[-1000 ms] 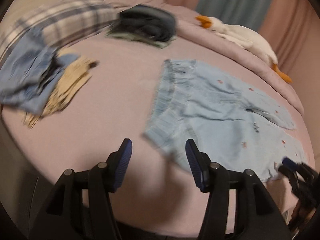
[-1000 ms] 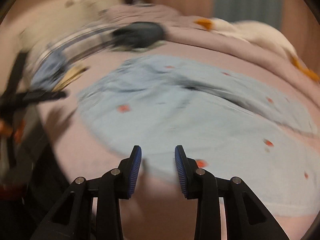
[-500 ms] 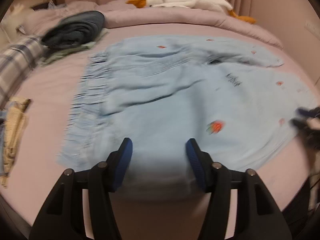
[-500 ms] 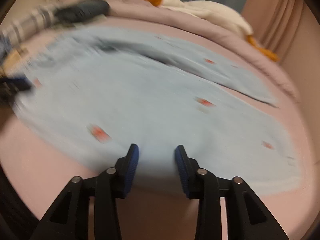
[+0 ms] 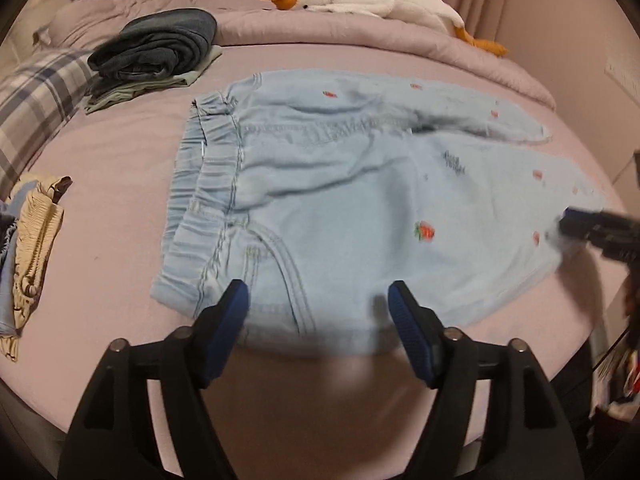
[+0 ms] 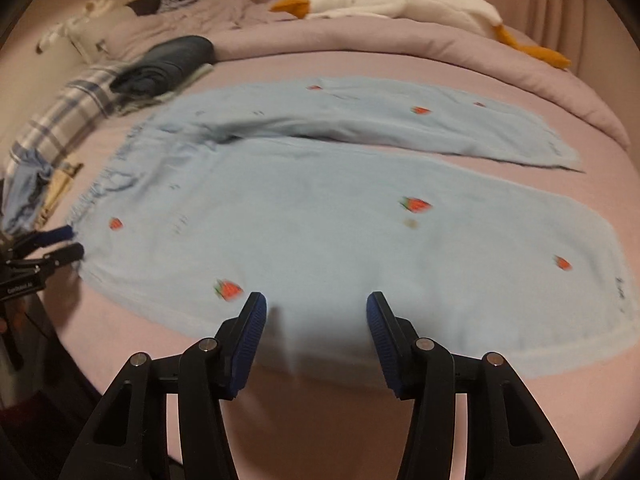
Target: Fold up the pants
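Light blue pants point(image 5: 340, 184) with small red strawberry marks lie spread flat on the pink bed, waistband to the left, both legs stretching right. They also show in the right wrist view point(image 6: 320, 208). My left gripper point(image 5: 318, 308) is open and empty, just above the near edge by the waistband and pocket. My right gripper point(image 6: 316, 312) is open and empty, above the near edge of the near leg. The right gripper shows at the right edge of the left wrist view point(image 5: 600, 228); the left gripper shows at the left of the right wrist view point(image 6: 60, 244).
A pile of folded dark clothes point(image 5: 160, 48) lies at the back left. A plaid cloth point(image 5: 36, 96) and a beige and blue heap point(image 5: 32, 248) lie at the left. A white goose plush point(image 5: 380, 4) rests on the rolled duvet point(image 5: 360, 40) at the back.
Both grippers have swung round to face the pants and come closer to their near edge. Both have opened wider. The pants have not moved.
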Tool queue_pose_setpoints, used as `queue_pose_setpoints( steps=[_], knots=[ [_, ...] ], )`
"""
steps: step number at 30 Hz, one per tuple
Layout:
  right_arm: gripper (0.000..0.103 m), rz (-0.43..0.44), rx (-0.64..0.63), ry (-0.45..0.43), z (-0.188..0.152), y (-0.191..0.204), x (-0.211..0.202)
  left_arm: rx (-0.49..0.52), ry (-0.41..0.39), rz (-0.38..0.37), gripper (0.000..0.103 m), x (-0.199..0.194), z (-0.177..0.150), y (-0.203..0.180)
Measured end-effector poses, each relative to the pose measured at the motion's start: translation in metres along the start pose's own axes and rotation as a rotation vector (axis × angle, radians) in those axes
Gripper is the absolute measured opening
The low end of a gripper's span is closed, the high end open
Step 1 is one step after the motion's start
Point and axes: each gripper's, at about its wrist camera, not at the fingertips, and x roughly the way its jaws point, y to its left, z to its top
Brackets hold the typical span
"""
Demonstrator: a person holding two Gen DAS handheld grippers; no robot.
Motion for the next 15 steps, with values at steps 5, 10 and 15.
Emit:
queue_pose_setpoints(
  steps=[5, 10, 15],
  knots=[
    [0.053, 0.083, 0.028, -0.012, 0.021, 0.0, 0.019, -0.025, -0.038, -0.005, 0.078, 0.006, 0.03, 0.009],
    [0.053, 0.096, -0.023, -0.054, 0.062, -0.008, 0.036, -0.005, -0.078, 0.01, 0.078, 0.027, 0.085, 0.028],
    [0.053, 0.081, -0.155, -0.09, 0.142, -0.013, 0.066, 0.042, -0.039, -0.032, 0.078, 0.069, 0.15, 0.05]
  ],
)
